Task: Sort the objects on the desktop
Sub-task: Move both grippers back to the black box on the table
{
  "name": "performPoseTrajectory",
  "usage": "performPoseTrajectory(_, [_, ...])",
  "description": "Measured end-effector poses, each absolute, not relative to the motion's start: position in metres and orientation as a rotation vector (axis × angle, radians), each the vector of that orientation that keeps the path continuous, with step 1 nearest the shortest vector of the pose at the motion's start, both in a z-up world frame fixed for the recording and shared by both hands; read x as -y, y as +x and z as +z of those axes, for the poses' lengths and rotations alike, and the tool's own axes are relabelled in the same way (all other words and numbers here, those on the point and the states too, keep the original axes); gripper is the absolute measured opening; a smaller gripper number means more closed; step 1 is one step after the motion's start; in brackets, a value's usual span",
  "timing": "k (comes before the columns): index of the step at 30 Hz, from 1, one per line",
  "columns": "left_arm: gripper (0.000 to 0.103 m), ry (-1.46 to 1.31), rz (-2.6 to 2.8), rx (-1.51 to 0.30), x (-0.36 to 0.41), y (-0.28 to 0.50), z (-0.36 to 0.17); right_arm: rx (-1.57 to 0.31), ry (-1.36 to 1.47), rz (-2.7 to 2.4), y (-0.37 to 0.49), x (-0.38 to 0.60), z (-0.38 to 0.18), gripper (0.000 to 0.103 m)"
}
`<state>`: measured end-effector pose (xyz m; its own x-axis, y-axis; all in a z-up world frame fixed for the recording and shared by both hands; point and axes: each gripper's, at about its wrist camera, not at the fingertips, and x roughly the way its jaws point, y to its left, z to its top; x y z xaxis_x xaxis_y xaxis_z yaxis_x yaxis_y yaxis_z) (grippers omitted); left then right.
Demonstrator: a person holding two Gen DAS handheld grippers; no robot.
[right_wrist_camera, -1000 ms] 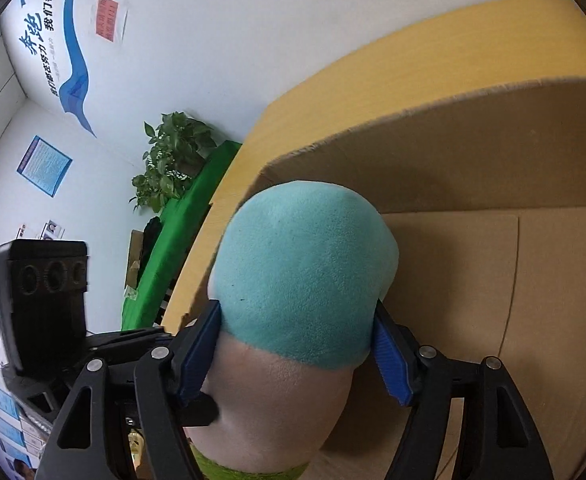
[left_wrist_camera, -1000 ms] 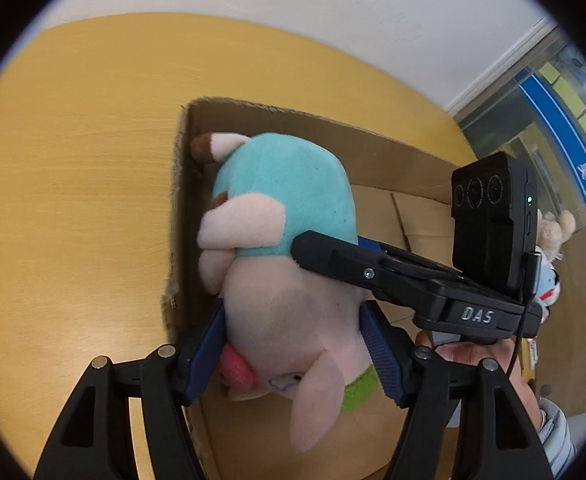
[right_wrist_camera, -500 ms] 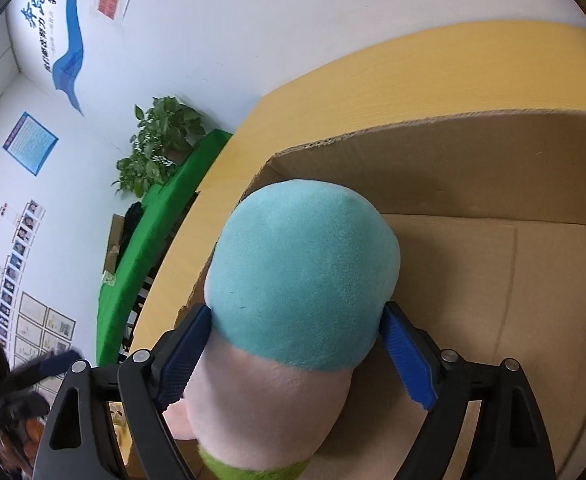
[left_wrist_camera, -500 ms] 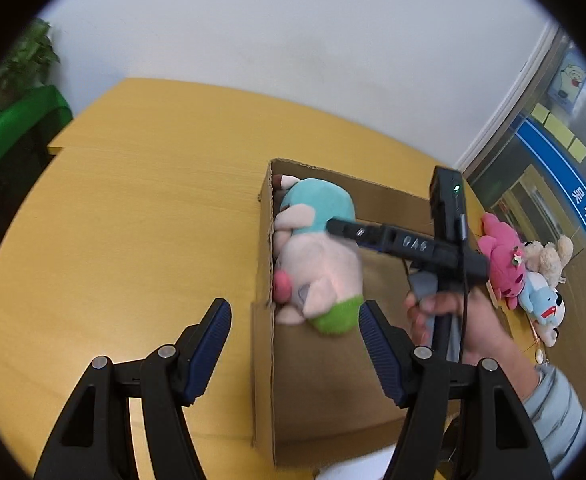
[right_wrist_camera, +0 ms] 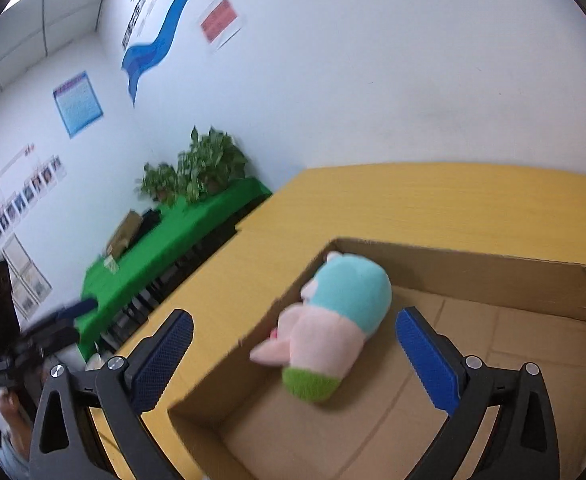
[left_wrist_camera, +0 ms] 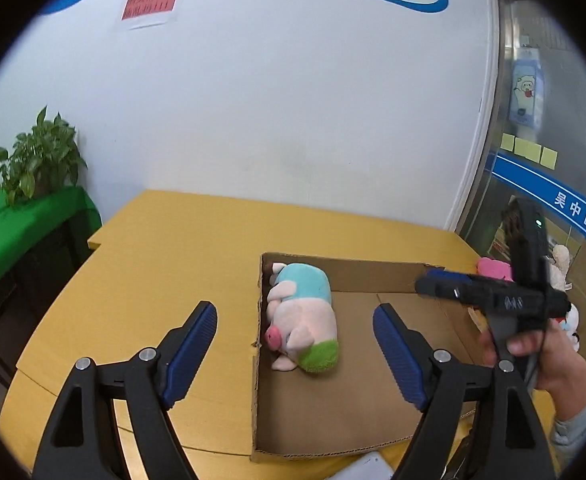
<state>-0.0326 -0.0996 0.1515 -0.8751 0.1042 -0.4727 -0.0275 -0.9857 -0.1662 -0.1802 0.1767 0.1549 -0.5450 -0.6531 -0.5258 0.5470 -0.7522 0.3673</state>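
A plush pig (left_wrist_camera: 303,316) with a teal body, pink head and green end lies on its side in the far left corner of an open cardboard box (left_wrist_camera: 373,276). It also shows in the right wrist view (right_wrist_camera: 333,328), inside the box (right_wrist_camera: 493,276). My left gripper (left_wrist_camera: 295,354) is open and empty, held back above the box's left wall. My right gripper (right_wrist_camera: 295,358) is open and empty, raised above the pig; it shows in the left wrist view (left_wrist_camera: 437,282) over the box's right side.
The box sits on a yellow wooden table (left_wrist_camera: 165,248). More plush toys (left_wrist_camera: 493,268), pink and white, lie on the table right of the box. A green-covered side table (left_wrist_camera: 21,224) with potted plants (left_wrist_camera: 37,160) stands at the left by the wall.
Both grippers have let go of the plush pig and pulled up and back. The pig now lies loose in the box corner. The right gripper's jaws opened wide.
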Motion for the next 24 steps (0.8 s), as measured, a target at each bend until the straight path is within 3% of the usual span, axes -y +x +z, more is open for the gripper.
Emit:
performPoseTrajectory(10, [0.081,-0.839,2.852,0.268,0.078,-0.024,0.128,0.014,0.895,-2.45,-0.076,-0.226,0.146,0.103])
performPoseTrajectory(18, [0.081,-0.955,2.697,0.273,0.043,0.002,0.102,-0.001,0.882,-2.523,-0.02,-0.296,0.144,0.103])
performPoseTrajectory(24, [0.081,-1.083,2.429,0.301,-0.002,0.036,0.062,-0.036,1.005,-2.276,0.04,-0.33,0.095,0.103])
